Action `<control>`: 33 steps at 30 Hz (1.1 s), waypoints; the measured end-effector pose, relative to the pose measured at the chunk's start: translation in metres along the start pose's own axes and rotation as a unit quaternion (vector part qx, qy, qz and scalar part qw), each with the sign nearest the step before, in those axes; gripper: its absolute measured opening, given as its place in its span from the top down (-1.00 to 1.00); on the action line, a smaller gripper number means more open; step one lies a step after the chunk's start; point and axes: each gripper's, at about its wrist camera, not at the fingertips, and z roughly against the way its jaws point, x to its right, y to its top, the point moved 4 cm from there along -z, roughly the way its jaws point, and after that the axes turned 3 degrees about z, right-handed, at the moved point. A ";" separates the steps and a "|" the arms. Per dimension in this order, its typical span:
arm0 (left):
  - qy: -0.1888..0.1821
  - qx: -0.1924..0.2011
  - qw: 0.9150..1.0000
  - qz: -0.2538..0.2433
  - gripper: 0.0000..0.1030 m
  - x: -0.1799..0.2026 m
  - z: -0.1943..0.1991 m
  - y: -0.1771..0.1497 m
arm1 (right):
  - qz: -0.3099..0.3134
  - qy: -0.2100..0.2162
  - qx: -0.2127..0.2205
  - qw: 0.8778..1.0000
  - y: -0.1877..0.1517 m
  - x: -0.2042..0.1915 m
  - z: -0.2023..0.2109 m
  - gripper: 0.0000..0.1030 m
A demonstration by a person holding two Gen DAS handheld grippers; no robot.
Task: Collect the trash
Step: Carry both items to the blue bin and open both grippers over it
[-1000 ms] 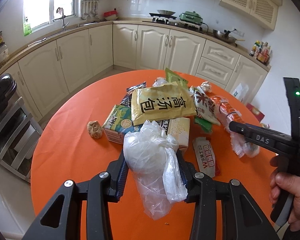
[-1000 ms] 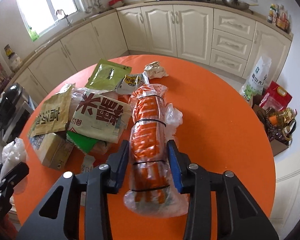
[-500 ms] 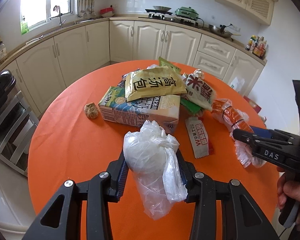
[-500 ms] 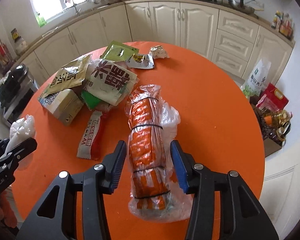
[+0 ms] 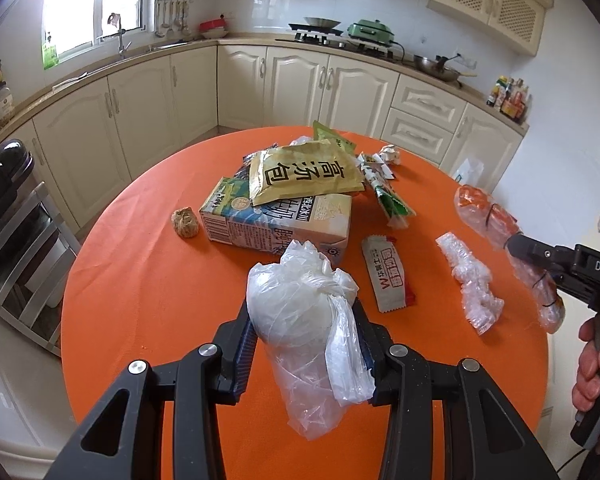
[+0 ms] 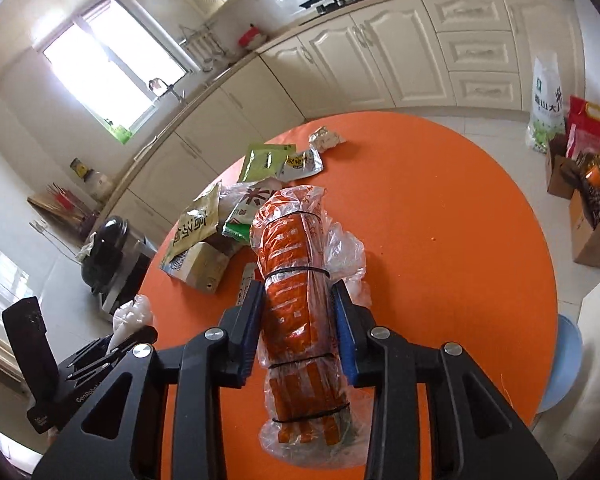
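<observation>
My left gripper (image 5: pixel 304 320) is shut on a knotted white plastic bag (image 5: pixel 300 300), held above the near side of the round orange table (image 5: pixel 140 280). My right gripper (image 6: pixel 298 300) has its jaws closing, the blue pads pressing a plastic-wrapped orange roll (image 6: pixel 292 248) that hangs off the table. In the left wrist view the same roll (image 5: pixel 488 216) juts from the right gripper (image 5: pixel 532 252), held by a hand. On the table lie a milk carton (image 5: pixel 280 224), a yellow packet (image 5: pixel 304 176), a red-and-white wrapper (image 5: pixel 388 276) and crumpled clear plastic (image 5: pixel 468 276).
A brown lump (image 5: pixel 185 222) sits left of the carton and crumpled paper (image 5: pixel 390 155) lies at the far edge. A black appliance on a metal rack (image 5: pixel 0 184) stands left of the table. Boxes and bags (image 6: pixel 588 184) and a blue stool (image 6: pixel 560 364) are on the floor at right.
Both grippers have risen and pulled back from the trash pile. The right one opened briefly, then gripped the orange roll again, lifted it and tilted. Clear plastic now lies where the roll lay.
</observation>
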 end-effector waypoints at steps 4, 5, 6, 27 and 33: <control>-0.004 0.009 1.000 -0.003 0.25 0.007 0.015 0.001 | 0.014 -0.009 0.004 1.000 -0.001 -0.009 0.004 0.35; -0.004 0.011 1.000 -0.004 0.25 0.011 0.016 0.006 | 0.021 -0.016 0.004 1.000 0.000 -0.012 0.003 0.35; -0.004 0.013 1.000 -0.006 0.25 0.013 0.018 0.008 | 0.028 -0.020 0.004 0.999 -0.001 -0.016 0.002 0.35; -0.110 0.058 0.982 -0.139 0.26 0.206 0.068 0.034 | -0.005 -0.081 0.136 0.987 0.013 0.061 0.158 0.35; -0.183 0.026 0.963 -0.197 0.26 0.315 0.054 0.016 | -0.065 -0.147 0.168 0.973 -0.007 0.136 0.214 0.35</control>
